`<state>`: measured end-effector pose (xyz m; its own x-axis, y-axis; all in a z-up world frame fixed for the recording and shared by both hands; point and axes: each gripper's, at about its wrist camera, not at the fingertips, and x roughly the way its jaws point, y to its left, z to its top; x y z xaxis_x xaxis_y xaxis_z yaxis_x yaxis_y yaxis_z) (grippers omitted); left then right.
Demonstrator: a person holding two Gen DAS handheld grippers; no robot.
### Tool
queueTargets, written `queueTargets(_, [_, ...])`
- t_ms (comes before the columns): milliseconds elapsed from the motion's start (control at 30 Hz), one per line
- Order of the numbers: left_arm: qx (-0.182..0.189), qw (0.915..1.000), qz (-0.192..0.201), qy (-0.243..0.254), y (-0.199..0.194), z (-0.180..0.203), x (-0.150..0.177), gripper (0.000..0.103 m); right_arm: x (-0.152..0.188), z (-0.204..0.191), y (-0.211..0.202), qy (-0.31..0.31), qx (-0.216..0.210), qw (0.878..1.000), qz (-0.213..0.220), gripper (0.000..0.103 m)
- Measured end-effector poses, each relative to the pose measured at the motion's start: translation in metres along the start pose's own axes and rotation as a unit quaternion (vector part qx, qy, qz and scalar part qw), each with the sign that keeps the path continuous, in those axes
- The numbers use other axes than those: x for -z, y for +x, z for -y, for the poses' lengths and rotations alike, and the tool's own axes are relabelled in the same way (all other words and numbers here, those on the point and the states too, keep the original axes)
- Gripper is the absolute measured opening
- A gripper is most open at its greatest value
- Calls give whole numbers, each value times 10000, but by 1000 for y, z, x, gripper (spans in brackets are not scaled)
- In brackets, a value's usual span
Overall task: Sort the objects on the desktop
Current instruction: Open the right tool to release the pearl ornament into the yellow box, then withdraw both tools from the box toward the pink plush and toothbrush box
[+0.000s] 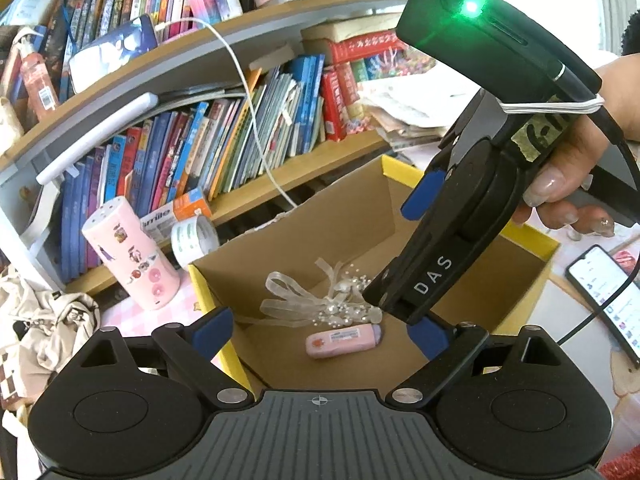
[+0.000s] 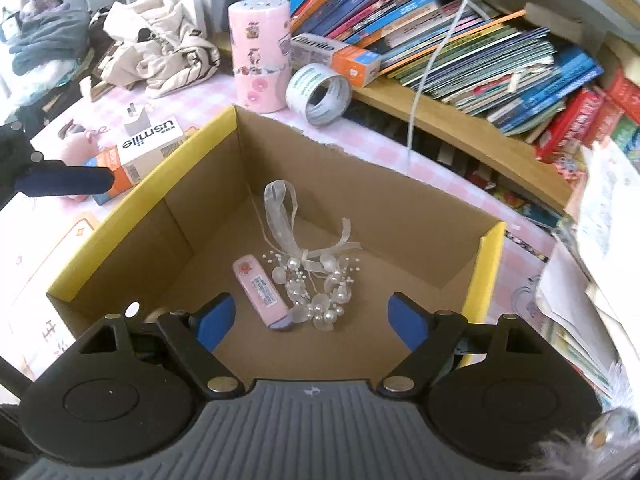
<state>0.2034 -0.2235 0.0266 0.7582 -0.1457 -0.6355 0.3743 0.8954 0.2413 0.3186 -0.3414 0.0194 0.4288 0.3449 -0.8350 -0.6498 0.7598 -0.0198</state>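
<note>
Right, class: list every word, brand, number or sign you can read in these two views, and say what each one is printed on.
"DAS": on the arm of the right gripper, seen from the left wrist.
"usmile": on the white and orange box lying beside the cardboard box.
Partly readable, ending "mile": the second such box on the shelf.
Too small or blurred: pink tube label, book spines, phone screen, tape roll, handwritten tape on the gripper handle.

The cardboard box (image 2: 192,216) is plain brown inside with a yellow rim. In it lie a pale pink tube (image 2: 262,292) with a lilac cap and a white pearl-and-ribbon ornament (image 2: 316,280). The tablecloth (image 2: 100,120) is pink-and-white check. The canister (image 2: 260,54) is pink with stickers; both grippers' fingertips (image 2: 216,322) are blue.
</note>
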Motion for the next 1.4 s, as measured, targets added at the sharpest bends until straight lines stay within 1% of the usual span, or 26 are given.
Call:
queueTargets(167, [192, 9997, 181, -11, -19, -9, 11, 95, 9, -10, -23, 381, 244, 9988, 182, 83])
queueTargets(500, [565, 9977, 375, -48, -60, -38, 40, 95, 33, -52, -67, 881, 816, 9914, 528, 83])
queueTargets(633, [631, 9970, 420, -127, -74, -52, 54, 95, 46, -70, -82, 1127, 1014, 9866, 599, 83])
queueTargets(800, [695, 9965, 386, -263, -88, -68, 75, 96, 65, -92, -94, 1450, 1153, 9808, 603, 83])
queueTargets(1067, [696, 9963, 270, -417, -104, -92, 107, 96, 91, -134, -101, 1856, 1187, 9740, 521, 83])
queueTargets(1233, [588, 9966, 192, -545, -111, -107, 124, 96, 98, -161, -92, 1949, 1067, 9743, 383, 83])
queueTargets(1400, [462, 9966, 112, -674, -118, -122, 141, 96, 96, -189, -75, 1936, 908, 9765, 258, 83])
